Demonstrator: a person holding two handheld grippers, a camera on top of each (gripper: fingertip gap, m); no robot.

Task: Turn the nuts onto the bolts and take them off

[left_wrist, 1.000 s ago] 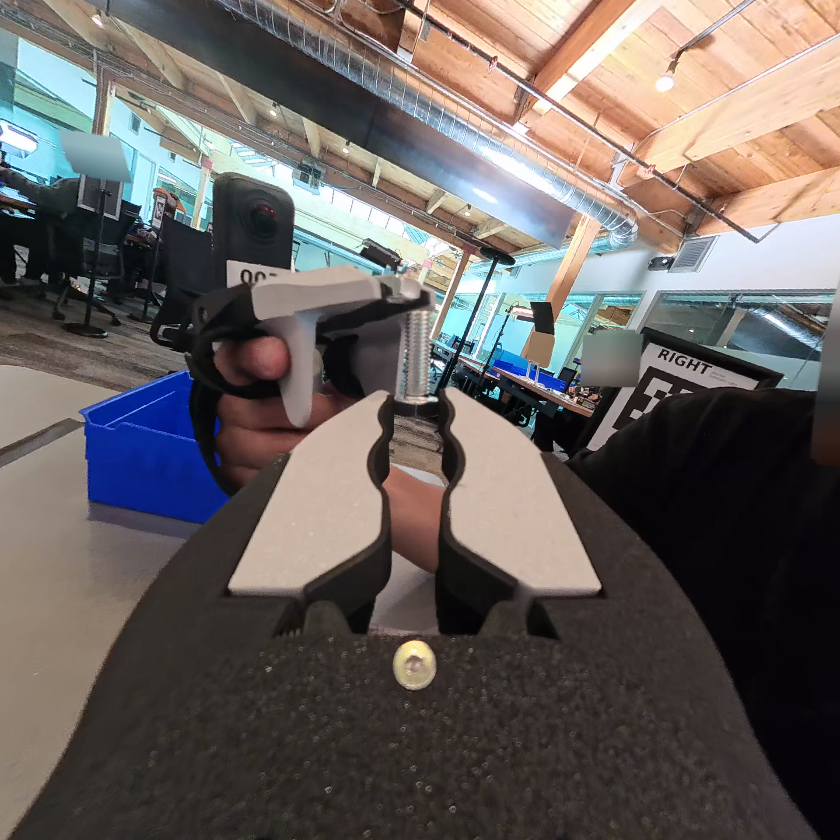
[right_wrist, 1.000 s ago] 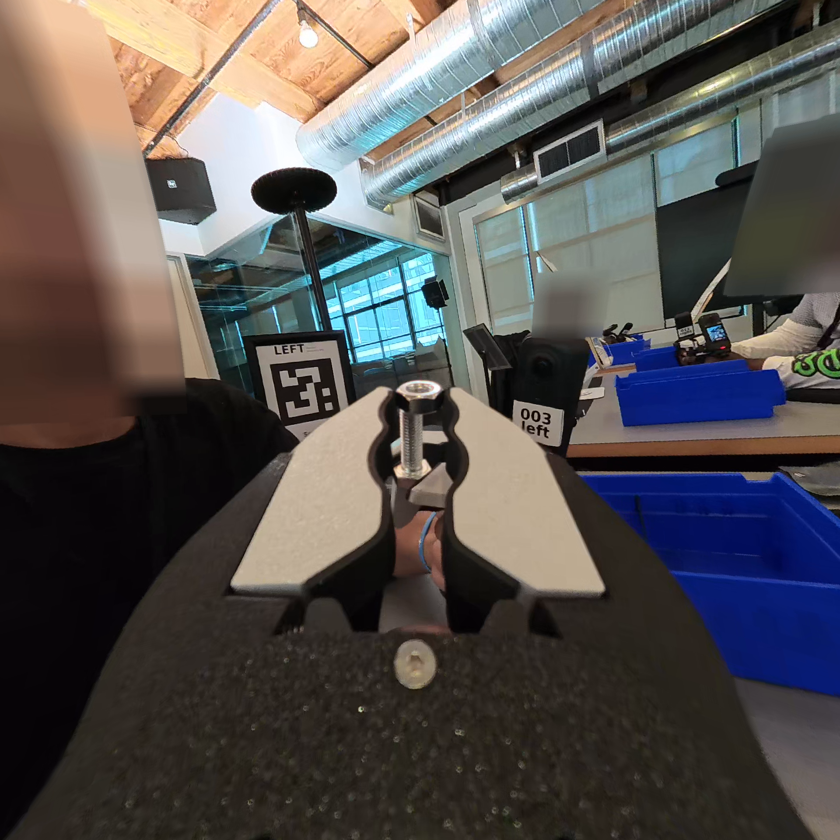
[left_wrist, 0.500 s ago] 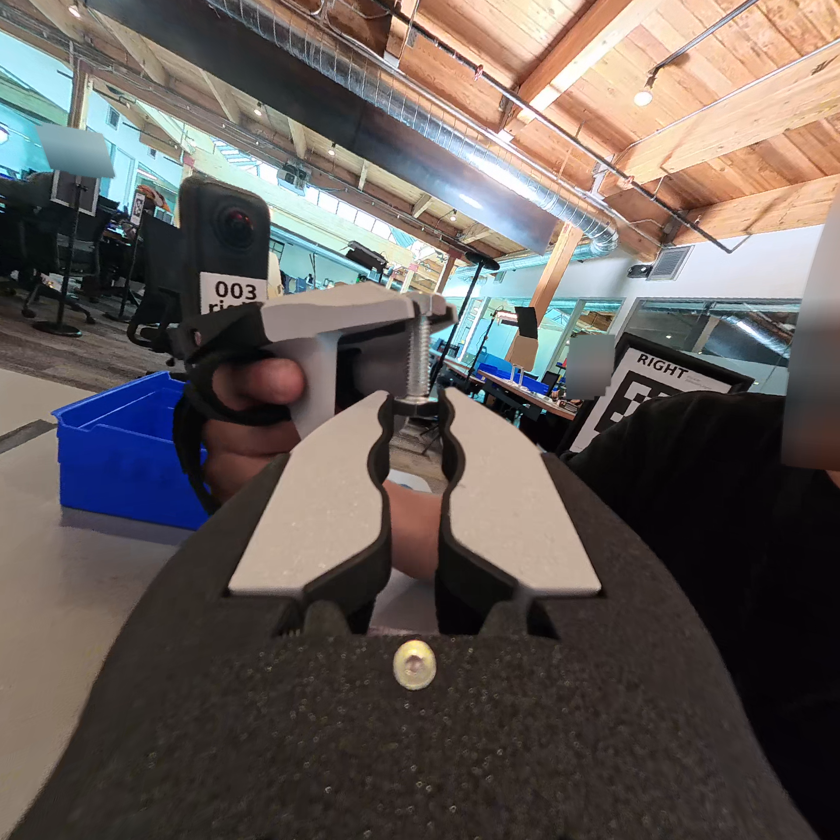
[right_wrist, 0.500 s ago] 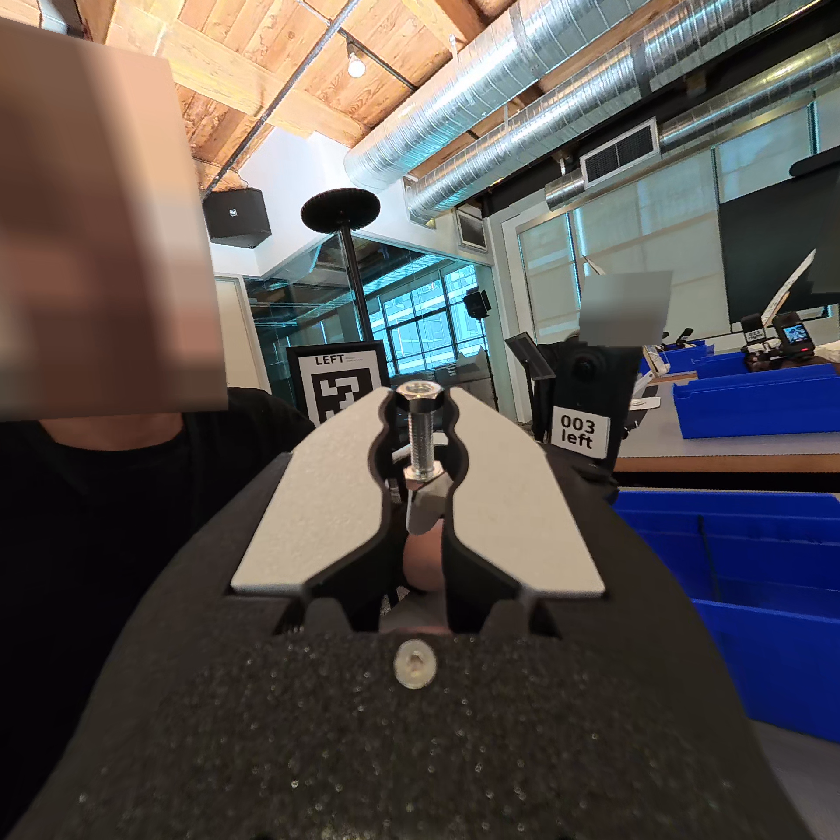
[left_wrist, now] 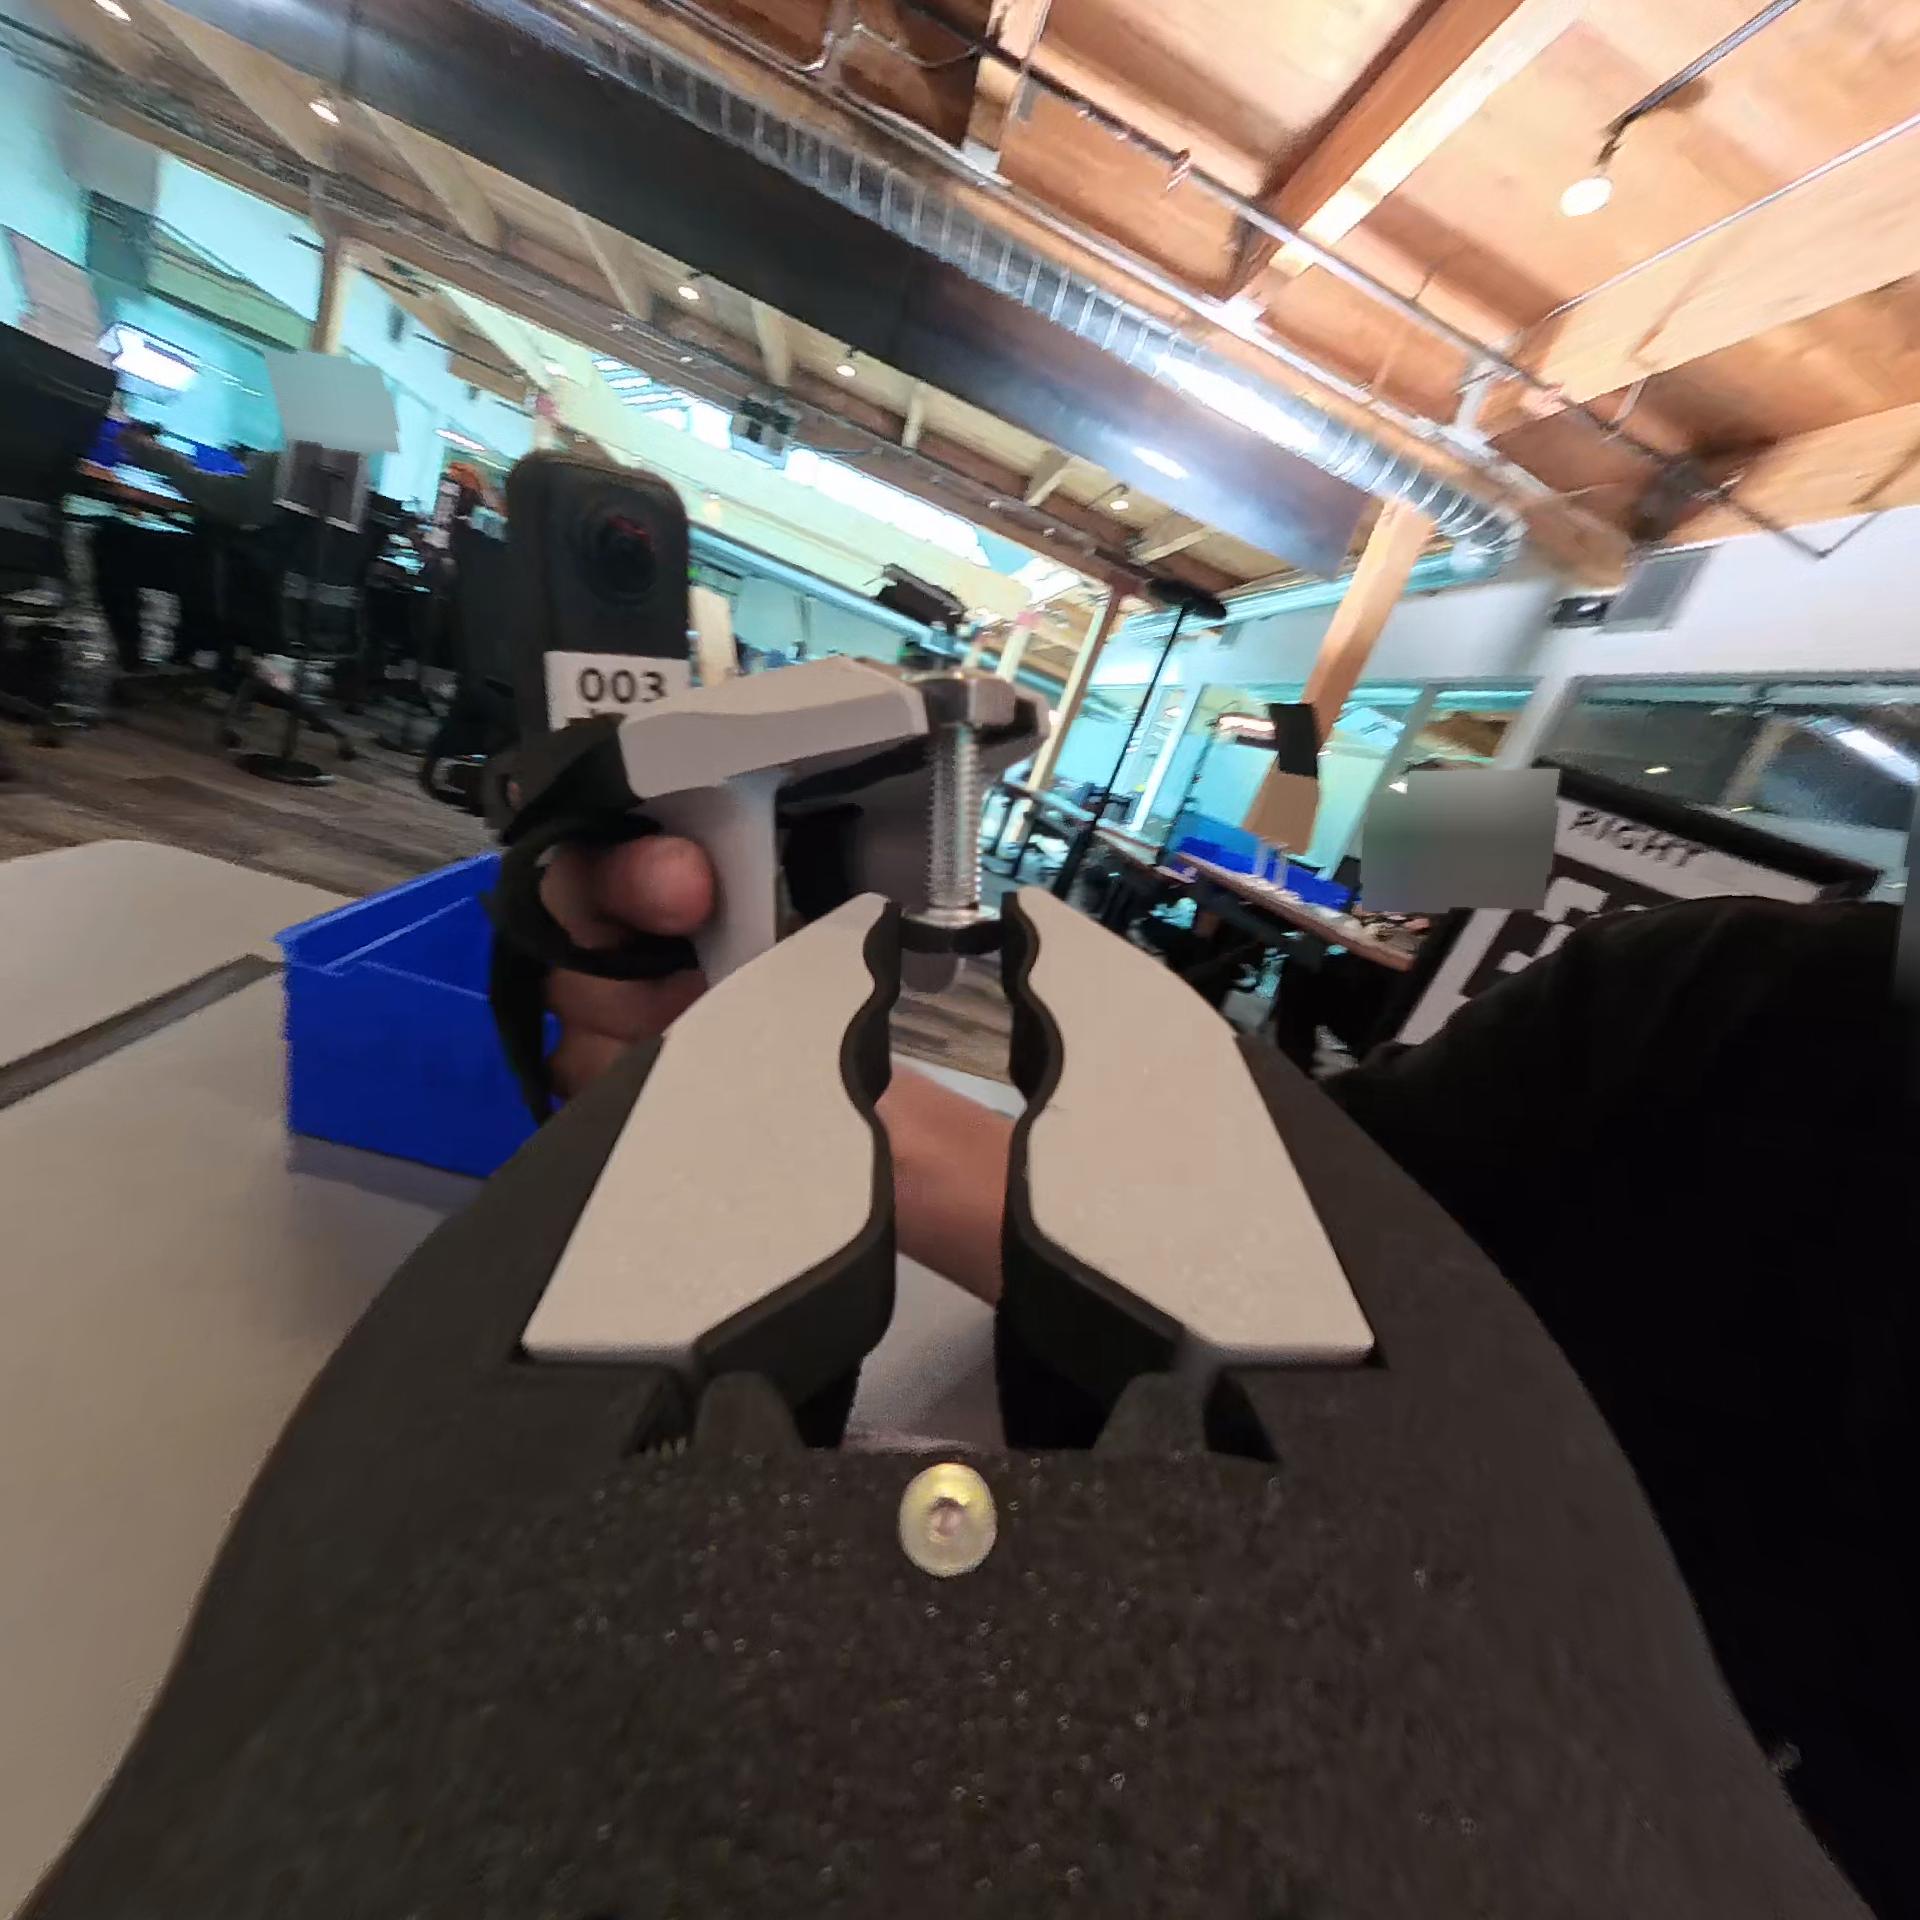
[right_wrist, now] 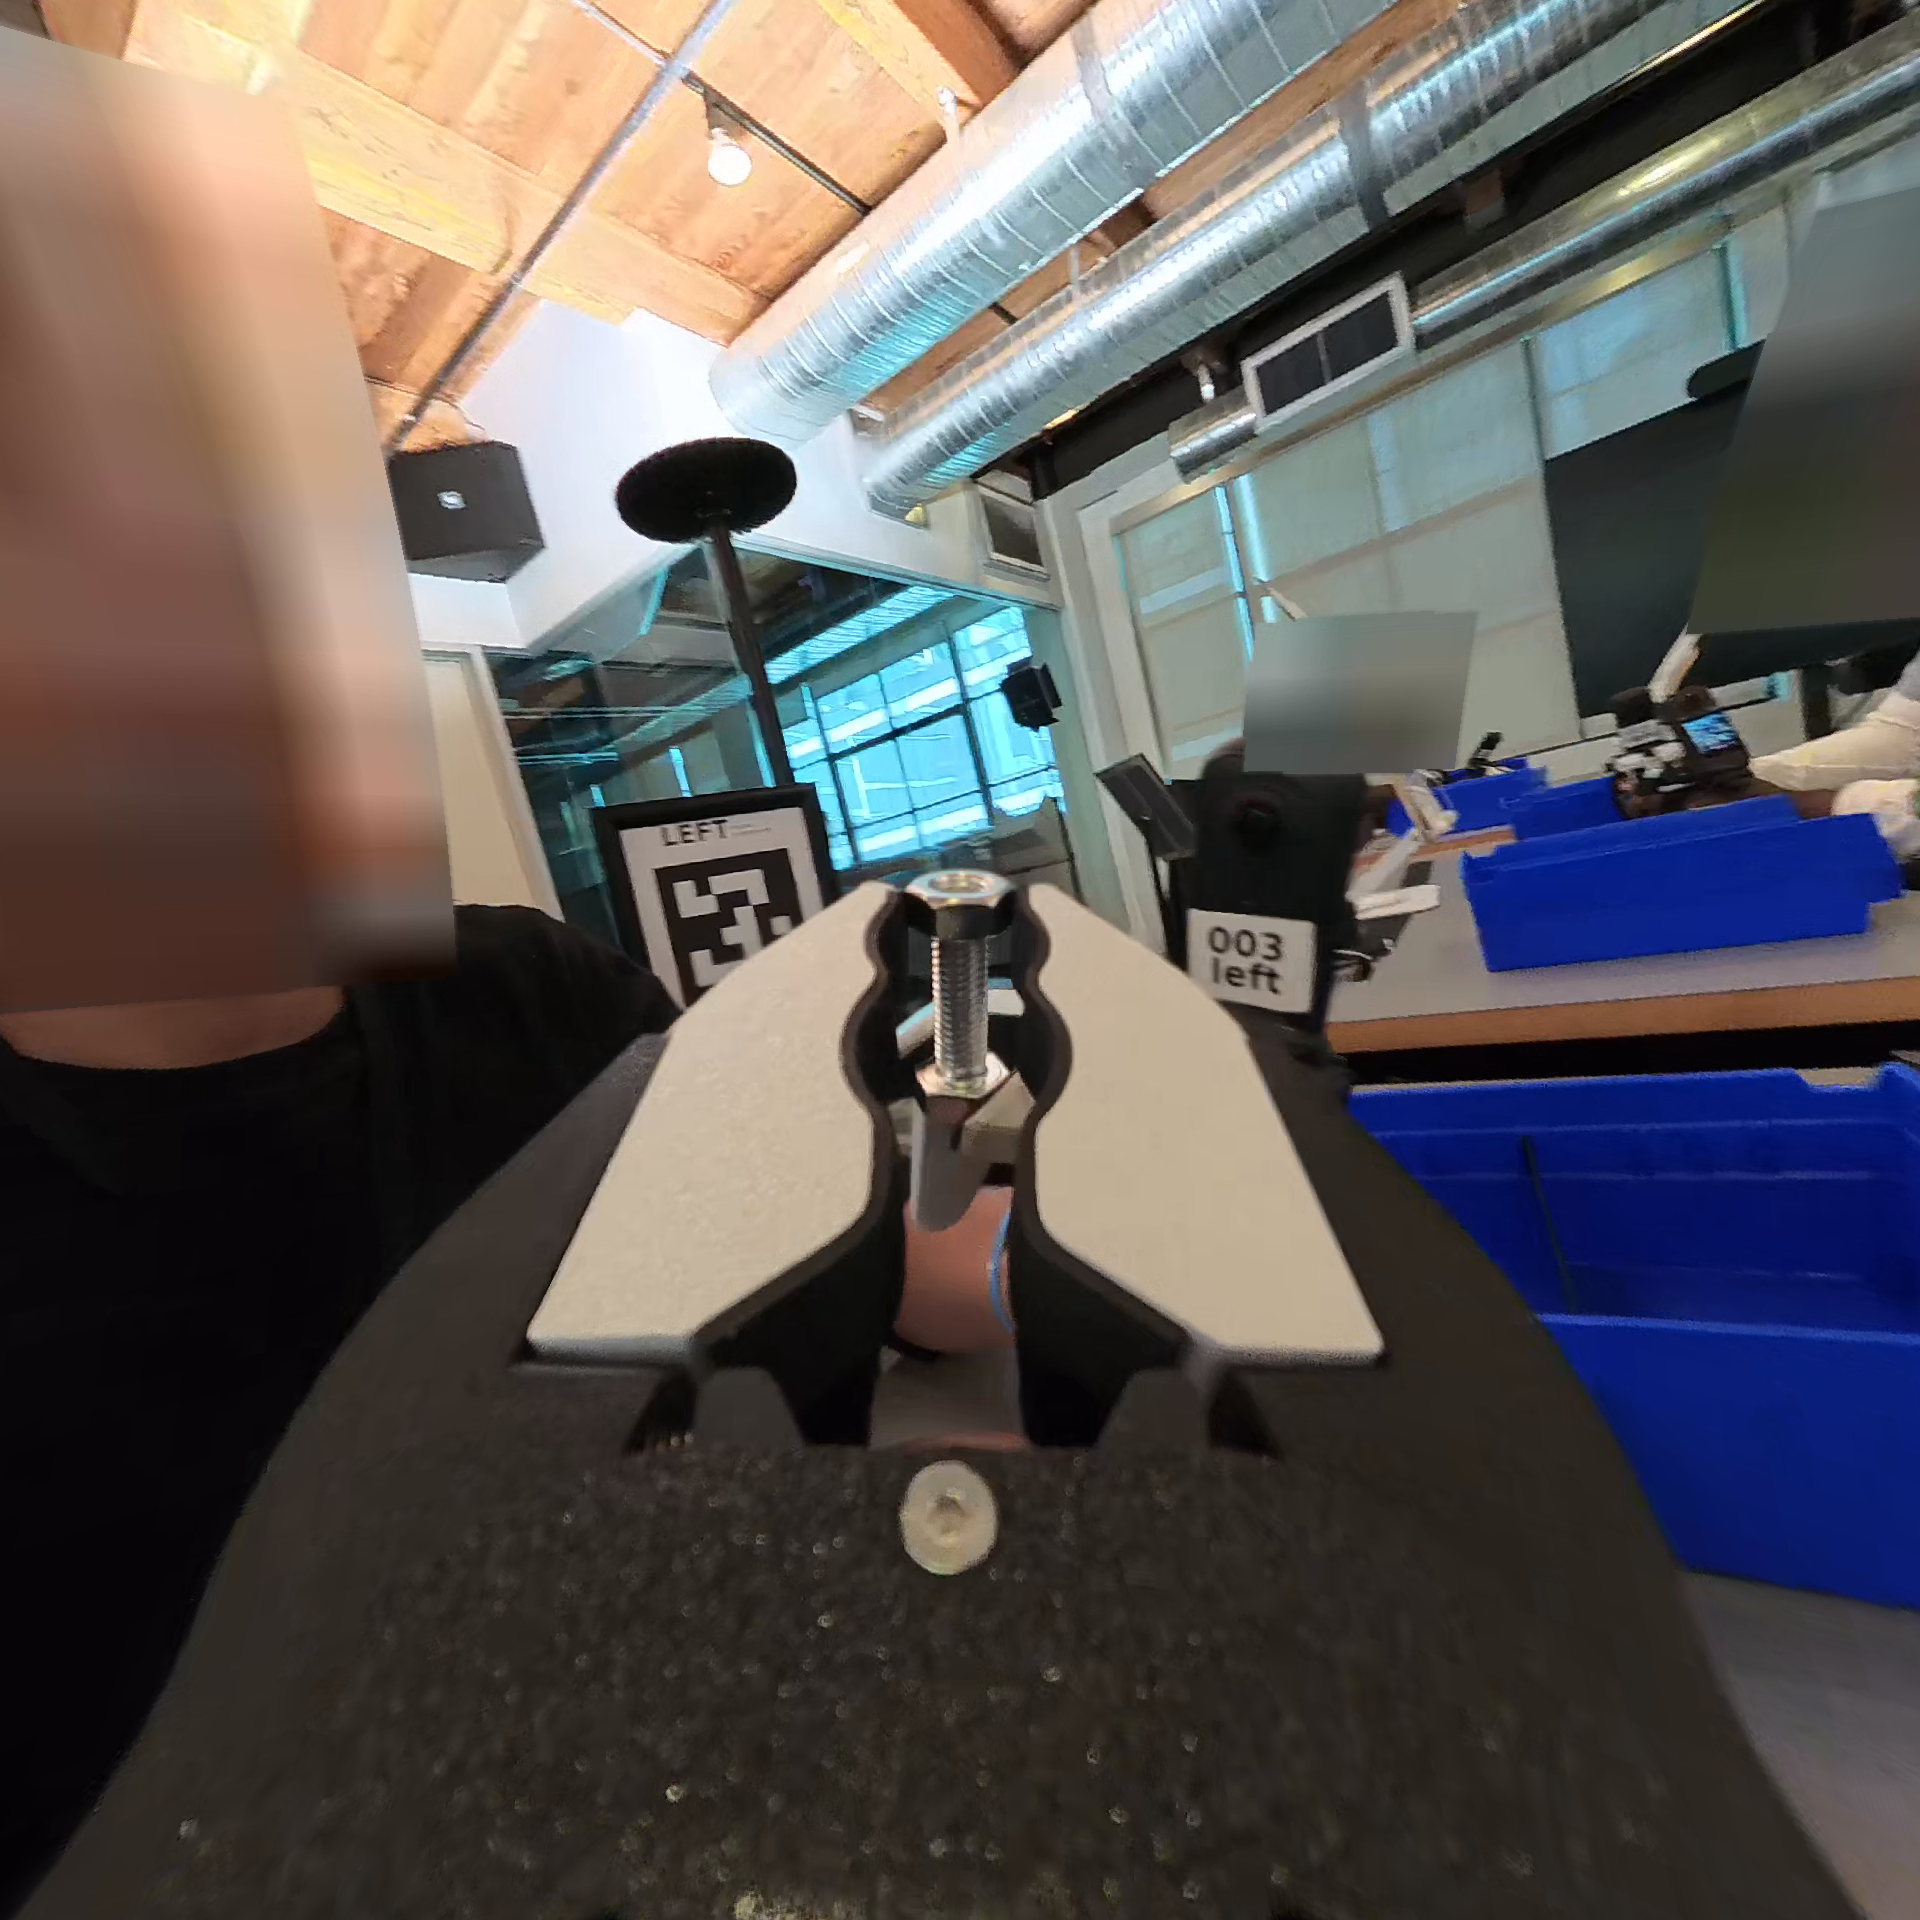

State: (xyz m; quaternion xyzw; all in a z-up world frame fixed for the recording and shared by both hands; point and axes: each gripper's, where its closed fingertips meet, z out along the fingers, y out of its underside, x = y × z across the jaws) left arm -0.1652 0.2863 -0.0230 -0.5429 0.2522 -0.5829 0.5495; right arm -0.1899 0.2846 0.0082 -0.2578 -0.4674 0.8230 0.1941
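Observation:
A silver bolt (left_wrist: 951, 821) stands upright between my two grippers, head up. My right gripper (right_wrist: 956, 914) is shut on the bolt's hex head; it shows side-on in the left wrist view (left_wrist: 966, 701), held by a hand. My left gripper (left_wrist: 948, 930) is shut on a nut (left_wrist: 940, 935) at the lower end of the thread. In the right wrist view the bolt's shaft (right_wrist: 954, 997) runs down to the nut (right_wrist: 961, 1075), with the left gripper's tips (right_wrist: 961, 1127) just below it. Both grippers are held up off the table.
A blue bin (left_wrist: 395, 1039) stands on the grey table (left_wrist: 125, 1299) behind the right gripper. It is large at the right of the right wrist view (right_wrist: 1662, 1299). The person's black-clad torso (left_wrist: 1662, 1299) is close by. More blue bins (right_wrist: 1662, 894) sit on a far desk. My left and right fingertips are right by each other.
Both grippers have stayed shut on the bolt and nut. The left gripper's tips have swung around the bolt's axis, and both views have shifted slightly. The nut sits at about the same height.

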